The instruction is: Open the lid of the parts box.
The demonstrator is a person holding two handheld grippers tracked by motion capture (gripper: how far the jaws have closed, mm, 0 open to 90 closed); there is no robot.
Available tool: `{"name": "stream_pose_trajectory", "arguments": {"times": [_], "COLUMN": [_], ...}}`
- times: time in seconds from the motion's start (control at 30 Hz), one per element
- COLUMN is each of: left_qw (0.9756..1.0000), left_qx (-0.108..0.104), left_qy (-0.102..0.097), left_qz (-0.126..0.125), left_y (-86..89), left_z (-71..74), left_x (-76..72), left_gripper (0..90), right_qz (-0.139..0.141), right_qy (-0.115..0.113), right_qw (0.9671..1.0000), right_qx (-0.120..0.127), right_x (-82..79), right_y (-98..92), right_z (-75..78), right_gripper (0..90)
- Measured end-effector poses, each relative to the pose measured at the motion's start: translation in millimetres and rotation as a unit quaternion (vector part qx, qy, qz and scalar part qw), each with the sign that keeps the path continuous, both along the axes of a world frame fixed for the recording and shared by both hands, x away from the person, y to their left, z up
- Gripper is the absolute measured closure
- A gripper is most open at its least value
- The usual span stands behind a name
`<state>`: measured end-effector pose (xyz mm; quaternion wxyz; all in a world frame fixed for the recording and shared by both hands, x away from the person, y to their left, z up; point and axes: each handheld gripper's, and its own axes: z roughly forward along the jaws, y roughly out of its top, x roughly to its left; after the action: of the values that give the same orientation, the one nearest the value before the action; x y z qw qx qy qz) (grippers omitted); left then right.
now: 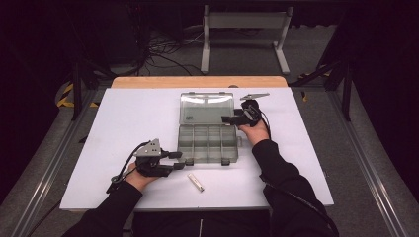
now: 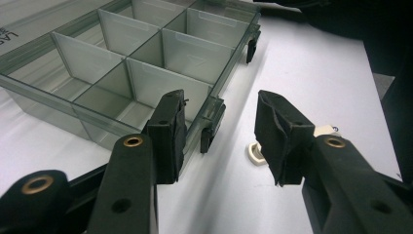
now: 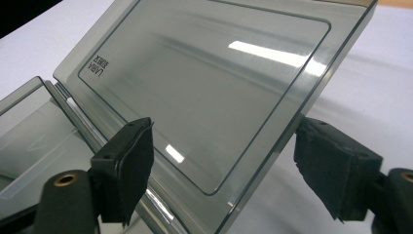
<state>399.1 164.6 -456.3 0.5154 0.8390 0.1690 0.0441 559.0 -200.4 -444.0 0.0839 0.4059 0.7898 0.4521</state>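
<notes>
Currently the compartment box [image 1: 207, 143] lies open at the middle of the white desk [image 1: 128, 123], its clear lid [image 1: 206, 107] raised on the far side and leaning back from the hinge. The tray is divided into small compartments by thin walls [image 2: 146, 73], and every compartment you can see into holds nothing. Two dark latches [image 2: 213, 124] sit along the tray's near edge.

Your right gripper [image 1: 236, 118] is at the lid's right edge. In the right gripper view its fingers [image 3: 127, 165] stand spread, one in front of the lid's face and one beyond the lid's edge; neither pad presses on the plastic, so the lid is between them but not pinched.

Your left gripper [image 1: 174, 160] rests low at the tray's near left corner. In the left gripper view its fingers [image 2: 168, 131] are spread. One finger lies against the tray's front wall, just beside a latch. The other stands apart over the bare desk. Nothing is clamped between them.

A small pale tube [image 1: 196, 182] lies on the desk just in front of the box, near your left gripper and apart from the tray. In the left gripper view its end shows behind the free finger.

Behind the desk, the floor carries cables [image 1: 163, 49] and a pale metal frame [image 1: 244, 34].
</notes>
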Motion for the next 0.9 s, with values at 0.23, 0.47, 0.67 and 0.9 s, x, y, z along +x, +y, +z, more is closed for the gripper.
{"name": "stream_pose_trajectory", "arguments": {"times": [0.23,0.47,0.67,0.9], "left_qw": [1.0000,0.9996,0.9990,0.9982], "left_qx": [-0.001,-0.005,-0.011,-0.009], "left_qy": [0.002,0.002,0.001,-0.007], "left_qz": [-0.005,-0.027,-0.042,-0.058], "left_y": [0.2,-3.5,-7.5,-16.4], "left_z": [3.9,13.2,21.7,32.3], "left_x": [-1.1,-5.2,-8.3,-13.0], "left_gripper": [50.4,37.2,29.1,14.0], "right_qz": [-0.006,-0.006,0.003,0.004], "right_qy": [0.001,-0.028,-0.057,-0.080], "right_qw": [1.0000,0.9995,0.9979,0.9951], "right_qx": [0.000,0.011,0.032,0.059], "right_x": [-3.8,-24.7,-50.9,-74.1], "right_y": [-8.1,-21.9,-33.1,-43.7], "right_z": [1.1,16.8,33.1,39.8], "right_gripper": [21.1,20.3,19.8,19.4]}}
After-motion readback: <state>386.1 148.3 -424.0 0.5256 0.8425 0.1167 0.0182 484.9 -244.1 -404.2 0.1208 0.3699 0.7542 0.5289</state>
